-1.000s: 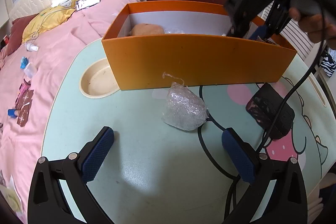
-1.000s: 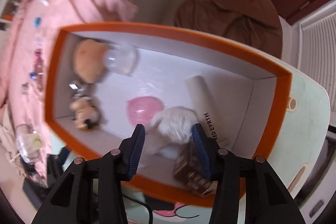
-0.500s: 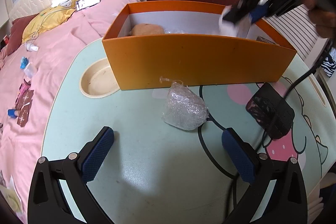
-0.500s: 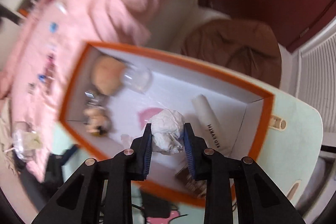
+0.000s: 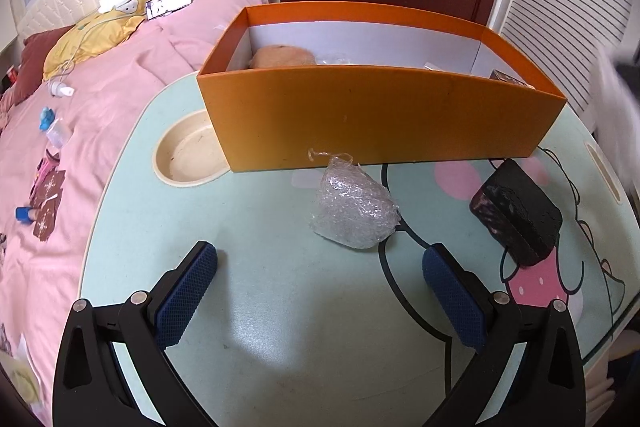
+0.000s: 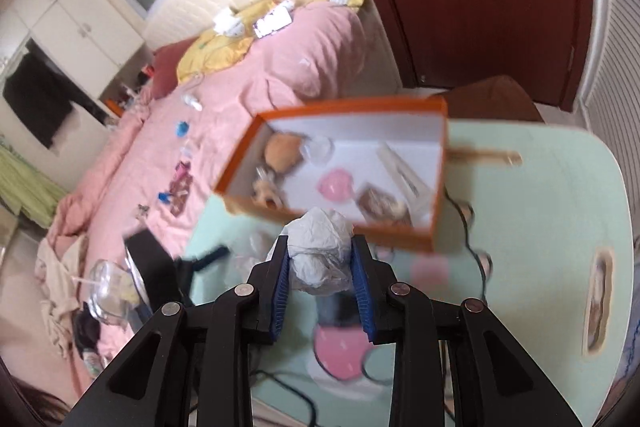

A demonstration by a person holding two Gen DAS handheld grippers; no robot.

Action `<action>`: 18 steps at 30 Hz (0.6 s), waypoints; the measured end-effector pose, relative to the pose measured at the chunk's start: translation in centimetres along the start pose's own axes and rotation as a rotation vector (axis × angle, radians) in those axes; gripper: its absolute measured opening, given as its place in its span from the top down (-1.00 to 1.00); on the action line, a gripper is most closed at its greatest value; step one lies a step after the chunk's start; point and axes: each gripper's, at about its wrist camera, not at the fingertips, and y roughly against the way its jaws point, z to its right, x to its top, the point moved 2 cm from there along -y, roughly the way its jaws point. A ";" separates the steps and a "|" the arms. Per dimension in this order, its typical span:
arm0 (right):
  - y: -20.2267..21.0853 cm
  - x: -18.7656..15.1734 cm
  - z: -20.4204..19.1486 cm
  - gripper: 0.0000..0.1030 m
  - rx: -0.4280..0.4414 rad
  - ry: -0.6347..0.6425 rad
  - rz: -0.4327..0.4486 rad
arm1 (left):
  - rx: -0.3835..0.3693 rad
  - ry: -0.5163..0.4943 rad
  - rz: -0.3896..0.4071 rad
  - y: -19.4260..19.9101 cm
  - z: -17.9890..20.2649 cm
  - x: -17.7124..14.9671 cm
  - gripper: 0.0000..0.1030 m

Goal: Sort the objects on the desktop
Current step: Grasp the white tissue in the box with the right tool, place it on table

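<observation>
The right claw (image 6: 320, 281) is pinching a crumpled white wad (image 6: 320, 255), roundish with no clear long axis, possibly tissue, above the mint counter (image 6: 540, 227). The left claw (image 5: 320, 291) is gaping empty. Farther back, the orange box (image 6: 438, 187) is sitting.

The right gripper (image 6: 319, 269) points steeply downward, its blue pads (image 6: 281, 285) pressed in from both sides on a crumpled white wad (image 6: 320, 255) that bulges above the fingertips; its black arms spread toward the camera; the left gripper (image 5: 320, 289) also tilts downward, jaws spread wide, blue pads (image 5: 186, 301) well apart with nothing between them.
</observation>
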 end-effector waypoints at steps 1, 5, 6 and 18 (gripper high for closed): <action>0.1 -0.8 0.3 0.43 -0.012 0.000 -0.001 | -0.001 0.002 -0.001 0.0 0.0 0.0 -0.99; -1.2 -3.5 1.8 0.42 -0.111 -0.016 -0.020 | -0.016 0.044 -0.005 0.4 -0.6 0.3 -0.99; -1.8 -3.8 2.3 0.42 -0.123 -0.022 -0.023 | -0.021 0.060 0.007 0.8 -0.9 0.4 -0.99; -2.0 -4.8 2.9 -0.01 -0.160 0.044 0.157 | -0.075 0.079 0.110 6.3 -2.8 5.1 -0.99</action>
